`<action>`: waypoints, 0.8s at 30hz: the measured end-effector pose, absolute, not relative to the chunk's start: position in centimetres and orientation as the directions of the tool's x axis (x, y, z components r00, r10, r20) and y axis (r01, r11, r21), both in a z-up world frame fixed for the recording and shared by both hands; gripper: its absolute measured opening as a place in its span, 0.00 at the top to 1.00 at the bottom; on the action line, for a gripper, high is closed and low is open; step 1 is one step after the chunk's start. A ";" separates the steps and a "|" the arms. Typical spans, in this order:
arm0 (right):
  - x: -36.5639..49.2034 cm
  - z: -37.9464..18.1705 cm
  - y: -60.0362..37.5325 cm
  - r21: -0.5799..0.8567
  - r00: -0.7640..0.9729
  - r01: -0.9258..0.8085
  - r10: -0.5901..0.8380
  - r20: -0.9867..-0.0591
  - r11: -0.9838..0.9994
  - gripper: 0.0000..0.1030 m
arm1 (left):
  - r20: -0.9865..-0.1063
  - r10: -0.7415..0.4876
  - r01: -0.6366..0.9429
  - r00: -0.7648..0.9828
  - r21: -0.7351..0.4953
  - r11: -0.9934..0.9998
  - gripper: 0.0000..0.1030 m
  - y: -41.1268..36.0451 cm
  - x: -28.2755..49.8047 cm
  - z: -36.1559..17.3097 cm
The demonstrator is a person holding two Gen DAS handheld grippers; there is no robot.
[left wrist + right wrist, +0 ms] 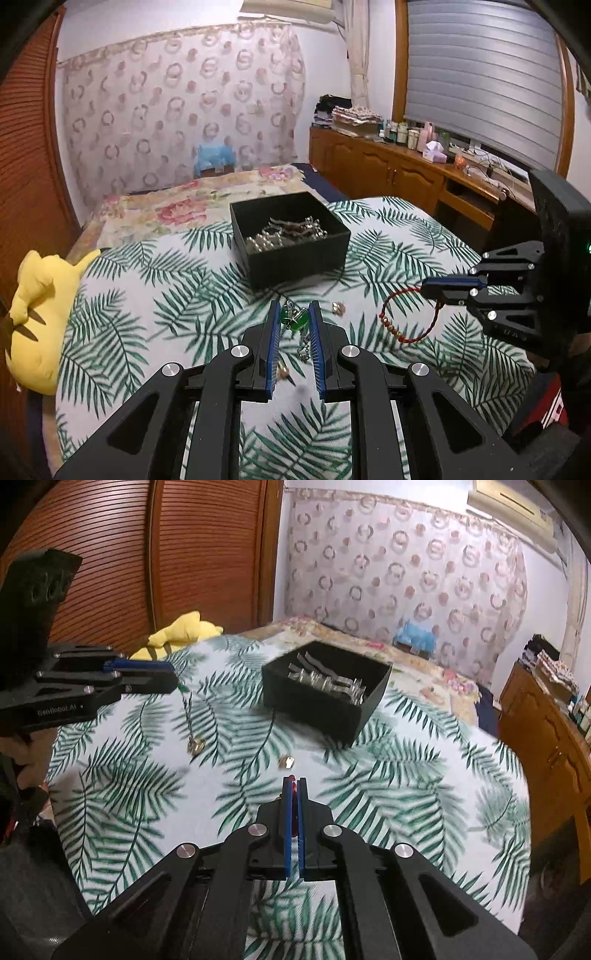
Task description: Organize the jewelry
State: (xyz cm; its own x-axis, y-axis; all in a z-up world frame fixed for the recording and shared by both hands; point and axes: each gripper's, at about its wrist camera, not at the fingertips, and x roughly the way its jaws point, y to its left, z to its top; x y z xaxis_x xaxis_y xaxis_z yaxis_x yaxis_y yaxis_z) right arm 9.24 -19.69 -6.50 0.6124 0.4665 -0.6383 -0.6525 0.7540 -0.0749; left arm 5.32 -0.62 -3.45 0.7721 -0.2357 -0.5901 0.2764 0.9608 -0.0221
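Left gripper (293,308): nearest in the left wrist view, blue-lined fingers set a little apart and clamped on the green stone of a necklace (294,320). Stone pinched between the fingertips. Chain hanging below the tips, its lower end with a small gold piece down on the leaf-print cover (147,295).

Right gripper (294,782): nearest in the right wrist view, fingers pressed almost together on the red cord of a bracelet (404,319). Only a thin red line showing between the blue pads (287,812) in that view. Seen from the left wrist camera: bracelet hanging as a loop from the tips at the right, a few beads along its lower left part, the loop just above the cover.

Between the two grippers, slightly farther: one small gold trinket (338,307) lying loose on the cover, apart from both pieces of jewelry.

Farther, near the middle of the bed: open black box (295,266) standing on the cover. Inside it, a heap of silver jewelry (284,236), mostly against the near left wall. Exact kind of pieces not distinguishable.

Far left, at the edge of the cover: yellow plush toy (37,325).

Beyond the box: floral blanket (166,210) spread over the far part of the bed.

Behind the bed: patterned curtain (184,103) across the wall. Far right: wooden cabinet (369,166) with bottles and folded cloth on top.
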 end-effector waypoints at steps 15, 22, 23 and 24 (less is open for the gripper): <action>16.4 -1.7 -17.9 -0.112 0.665 -0.652 0.494 -0.560 0.750 0.97 | -0.561 -0.236 0.274 0.793 -0.018 0.962 0.86 0.1 11.1 -0.6; 21.0 -1.0 -16.7 -0.105 0.676 -0.644 0.499 -0.543 0.758 0.97 | -0.559 -0.231 0.272 0.796 -0.010 0.962 0.86 0.3 14.6 0.4; 21.8 -1.1 -16.5 -0.104 0.675 -0.643 0.497 -0.545 0.759 0.97 | -0.559 -0.232 0.273 0.796 -0.011 0.962 0.86 0.4 14.9 0.4; 22.5 -1.2 -16.3 -0.098 0.672 -0.643 0.497 -0.549 0.760 0.97 | -0.558 -0.232 0.273 0.797 -0.010 0.962 0.86 0.4 15.4 0.6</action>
